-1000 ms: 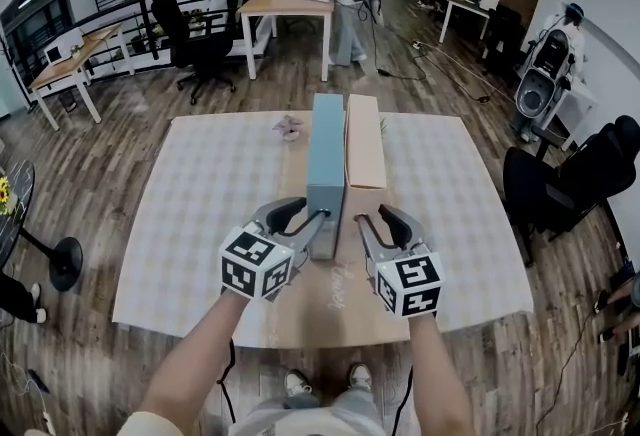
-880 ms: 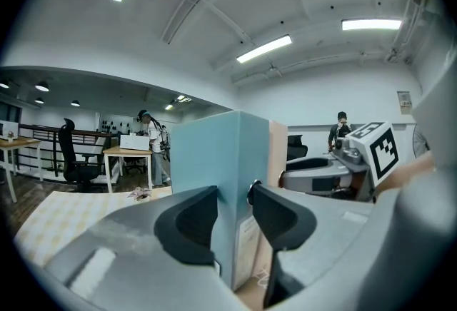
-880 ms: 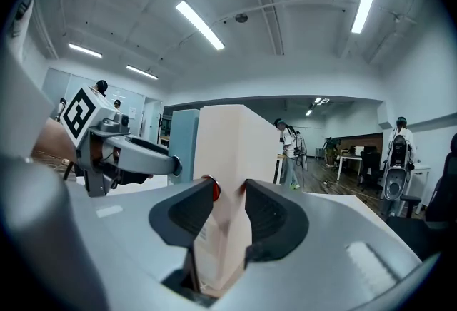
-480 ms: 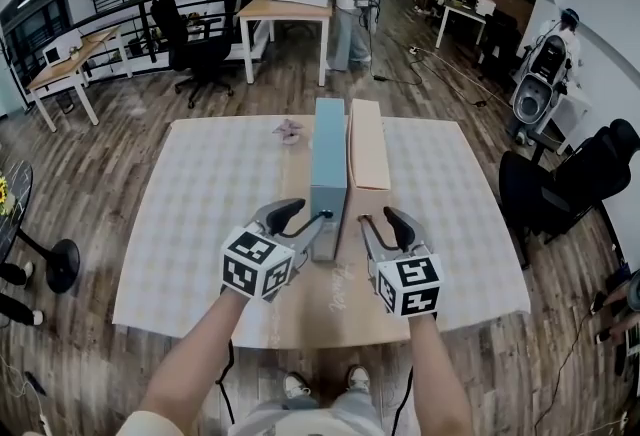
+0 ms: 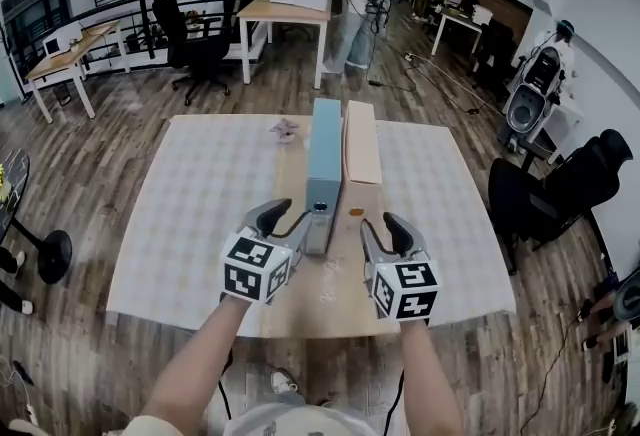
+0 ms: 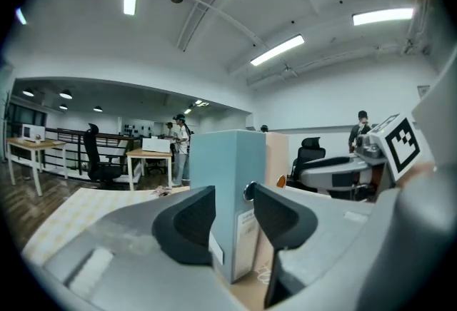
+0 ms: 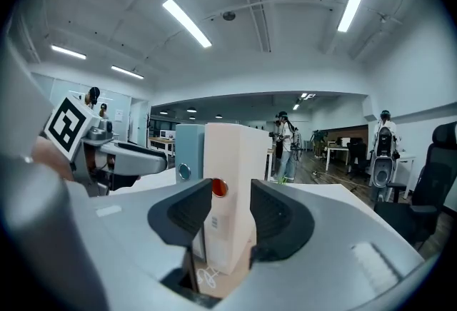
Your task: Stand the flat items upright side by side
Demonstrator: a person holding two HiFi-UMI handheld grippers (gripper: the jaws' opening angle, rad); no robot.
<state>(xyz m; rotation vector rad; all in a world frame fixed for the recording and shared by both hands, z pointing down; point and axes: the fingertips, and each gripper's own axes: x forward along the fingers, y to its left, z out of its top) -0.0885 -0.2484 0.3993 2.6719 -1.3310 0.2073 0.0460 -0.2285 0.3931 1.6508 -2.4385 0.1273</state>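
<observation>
A stray nudge is the risk. The left gripper [image 5: 300, 213], jaws apart and empty, sits just short of the blue box [image 5: 325, 159]. Bumped, that tall box could topple onto the peach box [image 5: 362, 149] just beside it. Both stand upright mid-table [image 5: 200, 214]. The right gripper [image 5: 381, 222] is likewise open and empty. Both forearms reach forward, grippers near level.

The left grey two-jaw gripper [image 5: 292, 217], topped by its black-and-white marker cube [image 5: 253, 266], reaches forward on the bare left forearm [image 5: 195, 364], tilted slightly down; its black fingers [image 6: 191, 220] stand apart, pressing on nothing; the right grey two-jaw gripper [image 5: 381, 227], on the bare right forearm [image 5: 428, 379], is held level beside it, likewise parted.
</observation>
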